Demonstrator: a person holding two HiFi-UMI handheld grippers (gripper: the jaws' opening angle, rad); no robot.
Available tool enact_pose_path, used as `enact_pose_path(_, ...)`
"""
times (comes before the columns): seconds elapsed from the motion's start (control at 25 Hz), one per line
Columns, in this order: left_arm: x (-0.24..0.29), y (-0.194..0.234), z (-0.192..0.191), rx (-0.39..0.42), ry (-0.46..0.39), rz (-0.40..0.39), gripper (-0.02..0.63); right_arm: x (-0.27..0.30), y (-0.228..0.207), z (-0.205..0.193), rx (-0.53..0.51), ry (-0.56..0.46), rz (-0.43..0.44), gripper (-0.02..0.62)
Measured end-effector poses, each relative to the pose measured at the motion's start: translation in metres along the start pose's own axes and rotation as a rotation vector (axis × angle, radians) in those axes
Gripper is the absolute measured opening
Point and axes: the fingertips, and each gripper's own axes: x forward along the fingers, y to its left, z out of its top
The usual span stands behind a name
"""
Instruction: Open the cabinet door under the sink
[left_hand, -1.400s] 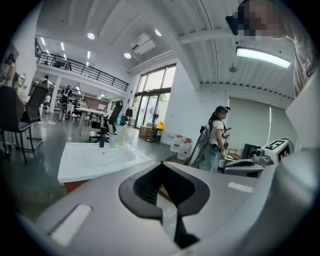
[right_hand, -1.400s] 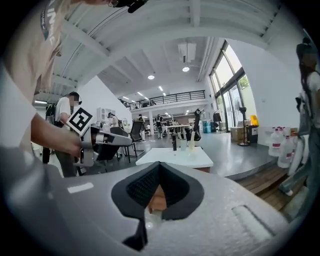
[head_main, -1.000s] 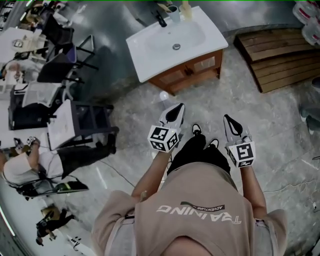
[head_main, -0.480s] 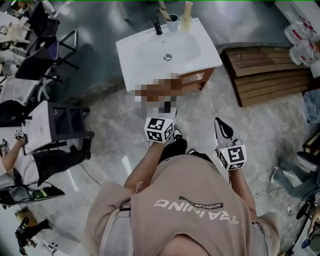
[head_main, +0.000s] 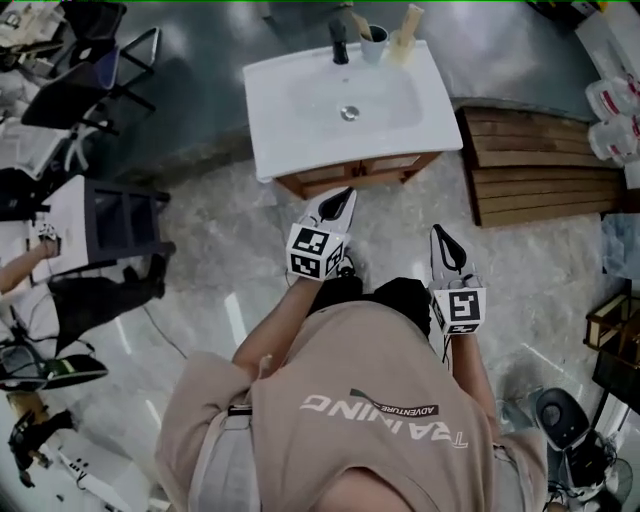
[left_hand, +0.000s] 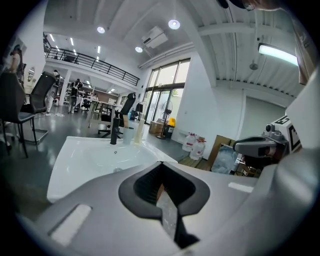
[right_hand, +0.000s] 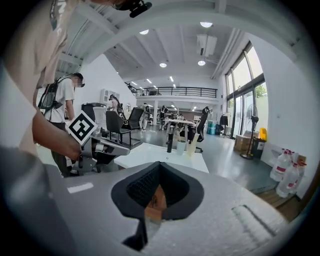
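Observation:
The white sink (head_main: 300, 110) stands at the top of the head view on a wooden cabinet (head_main: 352, 173), whose front shows only as a thin brown strip below the basin. My left gripper (head_main: 344, 194) is shut and empty, its tip just short of the cabinet front. My right gripper (head_main: 438, 233) is also shut and empty, lower and to the right, apart from the cabinet. In the left gripper view the sink top (left_hand: 75, 160) lies beyond the shut jaws. A bit of brown wood (right_hand: 155, 199) shows through the shut jaws in the right gripper view.
A black faucet (head_main: 338, 42), a cup (head_main: 376, 44) and a bottle (head_main: 405, 42) stand at the sink's back edge. A wooden pallet (head_main: 535, 165) lies at the right with water jugs (head_main: 612, 100) beyond. A dark cart (head_main: 115, 225) and chairs are on the left.
The person has stepped closer to the sink. Both grippers have moved toward the cabinet, the left one now nearly at its front. Both stay shut.

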Motion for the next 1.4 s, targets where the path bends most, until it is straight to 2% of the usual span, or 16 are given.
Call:
enact_pose_path(0.24,0.005,0.006,-0.006,-0.049,0.017,0.070,0.014,0.023,-0.012,0.004,0.003,0.007,0.090,0.002)
enact_pose_path(0.4,0.029,-0.001,-0.011,-0.072,0.039,0.103,0.015,0.038,-0.038,-0.005,0.003,0.008,0.150,0.002)
enact_pose_path(0.56,0.038,-0.005,-0.028,-0.106,0.074,0.178,0.014,0.056,-0.051,-0.024,0.009,0.020,0.266,0.002)
enact_pose_path(0.8,0.053,-0.006,-0.054,-0.100,0.121,0.241,0.014,0.078,-0.060,-0.049,-0.103,0.032,0.392,0.002)
enact_pose_path(0.96,0.067,-0.001,-0.078,-0.137,0.155,0.247,0.015,0.086,-0.062,-0.072,-0.110,0.052,0.417,0.002)
enact_pose_path(1.16,0.075,0.010,-0.115,-0.191,0.181,0.253,0.015,0.088,-0.044,-0.104,-0.036,0.107,0.433,0.002)
enact_pose_path(1.4,0.101,0.030,-0.165,-0.283,0.172,0.256,0.015,0.107,-0.028,-0.142,-0.014,0.148,0.441,0.002)
